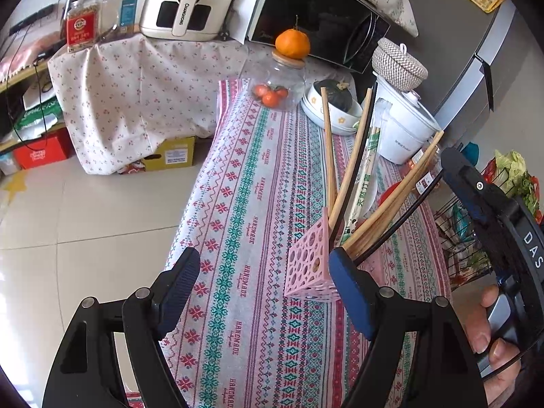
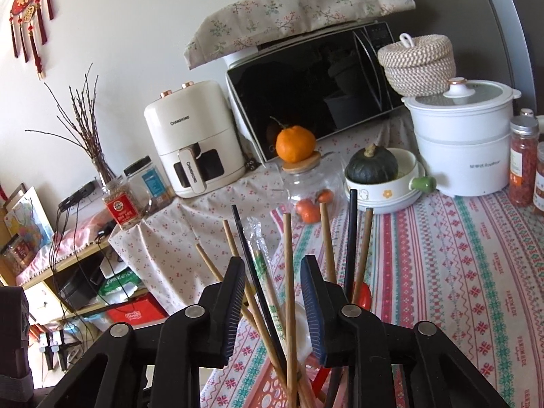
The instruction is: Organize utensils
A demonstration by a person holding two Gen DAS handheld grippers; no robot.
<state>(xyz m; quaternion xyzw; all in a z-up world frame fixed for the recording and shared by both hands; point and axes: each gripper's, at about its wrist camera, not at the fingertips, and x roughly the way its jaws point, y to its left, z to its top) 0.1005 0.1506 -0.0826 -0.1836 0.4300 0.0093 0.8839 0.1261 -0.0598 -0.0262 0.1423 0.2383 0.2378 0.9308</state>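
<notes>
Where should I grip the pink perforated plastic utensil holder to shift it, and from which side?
Grip the pink perforated plastic utensil holder low across its flat side walls, coming in level from the near side. Wooden chopsticks fan out of its top, so a top approach is blocked and a high grip might tip it.

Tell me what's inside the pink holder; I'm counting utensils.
Wooden chopsticks, black chopsticks and a wrapped pair stand in the pink holder. Their lower ends are hidden.

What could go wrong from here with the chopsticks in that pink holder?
The chopsticks lean far out of the pink holder, so a nudge could tip it. The right gripper stands open around several sticks and could snag them when it pulls away. The left gripper has one finger right beside the holder and might knock it.
</notes>
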